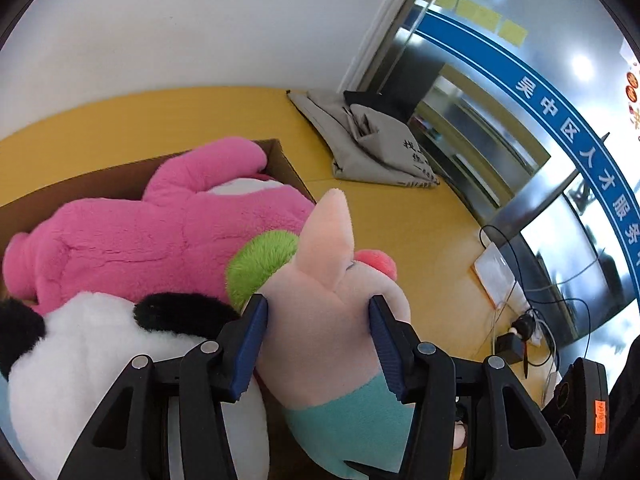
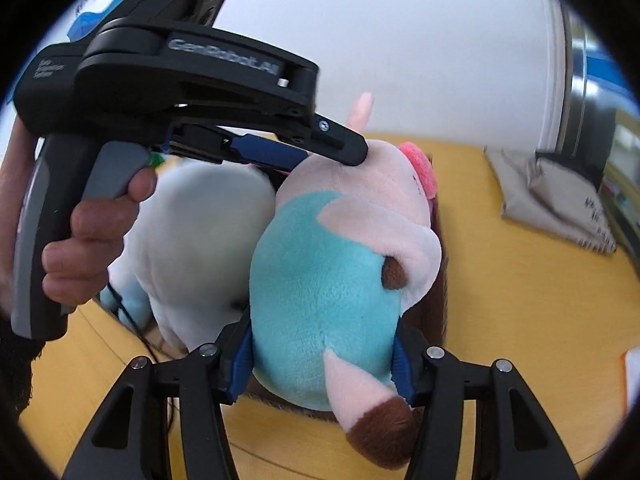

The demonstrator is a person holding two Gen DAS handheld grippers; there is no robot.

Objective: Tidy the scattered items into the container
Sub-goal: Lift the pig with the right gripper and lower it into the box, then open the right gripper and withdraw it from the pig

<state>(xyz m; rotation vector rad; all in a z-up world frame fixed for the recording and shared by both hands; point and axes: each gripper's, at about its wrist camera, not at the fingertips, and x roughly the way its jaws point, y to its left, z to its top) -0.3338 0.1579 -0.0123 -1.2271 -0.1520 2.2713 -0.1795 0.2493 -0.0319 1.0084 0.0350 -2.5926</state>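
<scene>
The yellow counter [image 1: 400, 220] runs bare to the white wall [image 1: 180, 32], with open room right of the cardboard box [image 1: 280, 160]; a grey bag [image 1: 372, 148] lies at the far corner by the glass. The box is crowded: pink plush [image 1: 160, 232], panda plush [image 1: 92, 360]. The pig plush [image 1: 320, 320] sits at its near right edge, head squeezed in the left claw [image 1: 318, 344], teal belly clamped by the right claw [image 2: 322, 356].

Pig plush [image 1: 320, 320] over cardboard box [image 1: 280, 160]
</scene>
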